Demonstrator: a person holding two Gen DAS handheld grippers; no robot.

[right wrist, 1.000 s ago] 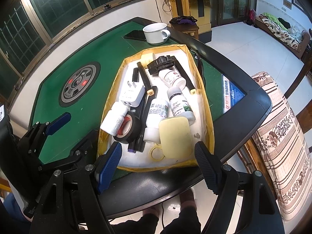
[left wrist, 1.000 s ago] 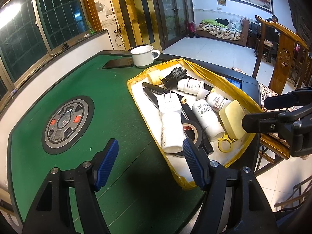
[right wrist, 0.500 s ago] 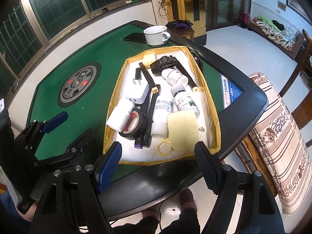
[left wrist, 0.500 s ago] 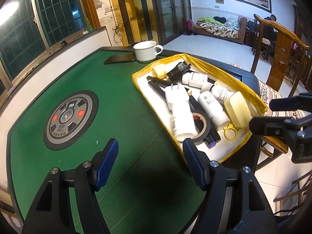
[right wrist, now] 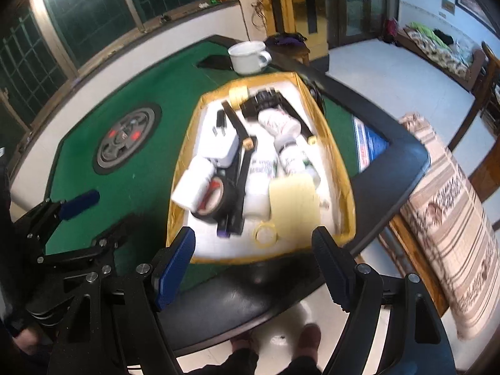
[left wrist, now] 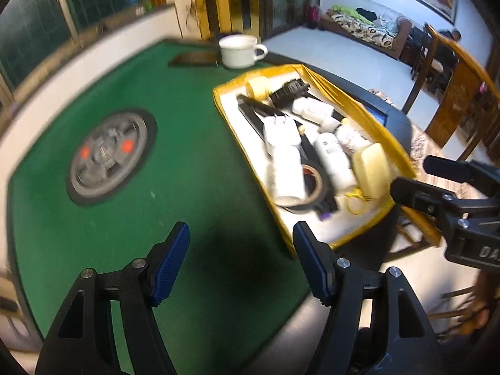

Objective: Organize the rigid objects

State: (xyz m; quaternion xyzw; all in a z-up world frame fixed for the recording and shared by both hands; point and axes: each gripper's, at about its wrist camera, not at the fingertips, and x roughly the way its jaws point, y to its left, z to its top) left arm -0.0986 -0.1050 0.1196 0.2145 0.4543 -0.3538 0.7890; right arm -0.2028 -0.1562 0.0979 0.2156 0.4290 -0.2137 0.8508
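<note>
left hand-held gripper (left wrist: pixel 239 257) has swung off the yellow tray (left wrist: pixel 312 243) toward bare green desk (left wrist: pixel 193 187), jaws spread and empty. right hand-held gripper (right wrist: pixel 253 259) holds over the tray, also spread; no pick started yet.

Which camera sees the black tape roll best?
The right wrist view: the tape roll sits near the middle of the picture, its red core showing. In the left wrist view the tape roll is blurrier, partly hidden under a white bottle.

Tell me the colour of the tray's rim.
Yellow tray rim, clearest in the right wrist view.

Cluttered yellow tray (right wrist: pixel 340 172) on green table (right wrist: pixel 162 93)
</note>
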